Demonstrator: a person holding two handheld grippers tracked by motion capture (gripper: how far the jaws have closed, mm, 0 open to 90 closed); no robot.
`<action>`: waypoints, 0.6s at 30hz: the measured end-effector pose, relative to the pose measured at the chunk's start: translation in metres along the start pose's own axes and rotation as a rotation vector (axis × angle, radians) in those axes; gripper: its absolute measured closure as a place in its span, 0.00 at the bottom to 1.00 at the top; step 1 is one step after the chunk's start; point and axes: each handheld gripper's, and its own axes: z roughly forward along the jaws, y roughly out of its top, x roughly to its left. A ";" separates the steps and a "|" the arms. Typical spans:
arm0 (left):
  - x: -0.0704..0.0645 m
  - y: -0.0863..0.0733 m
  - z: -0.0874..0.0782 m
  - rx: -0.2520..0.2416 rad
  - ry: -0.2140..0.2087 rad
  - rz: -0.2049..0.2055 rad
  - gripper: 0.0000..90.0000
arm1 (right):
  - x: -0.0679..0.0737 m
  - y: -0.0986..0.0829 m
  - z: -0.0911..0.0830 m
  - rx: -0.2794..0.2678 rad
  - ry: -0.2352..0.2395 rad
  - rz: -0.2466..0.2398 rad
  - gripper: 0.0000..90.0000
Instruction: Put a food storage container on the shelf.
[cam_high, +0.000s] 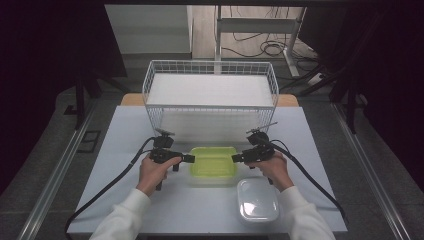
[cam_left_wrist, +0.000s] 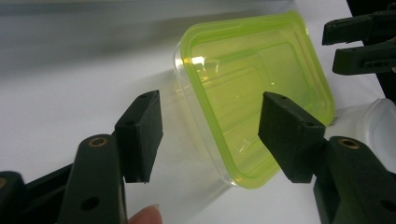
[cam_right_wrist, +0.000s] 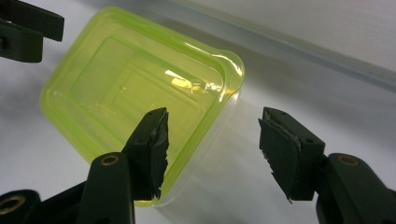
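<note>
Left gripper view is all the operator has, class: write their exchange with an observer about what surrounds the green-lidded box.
Observer: A wire basket stands behind the box.
Operator: What is the white thing at my right edge?
Observer: A clear tub, on the table in front of the box and to its right.
Operator: Is the other gripper open?
Observer: Yes. The right gripper has its jaws apart, one above the lid and one beside the box.
</note>
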 end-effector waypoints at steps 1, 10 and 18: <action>0.001 0.000 0.000 0.012 0.003 0.014 0.45 | 0.000 0.000 0.002 0.005 0.005 0.005 0.47; 0.003 -0.002 0.009 0.036 -0.035 -0.011 0.51 | -0.002 -0.001 0.010 0.040 0.030 0.022 0.52; 0.008 -0.002 0.019 0.063 -0.070 -0.019 0.64 | -0.003 -0.002 0.018 0.078 0.051 0.044 0.59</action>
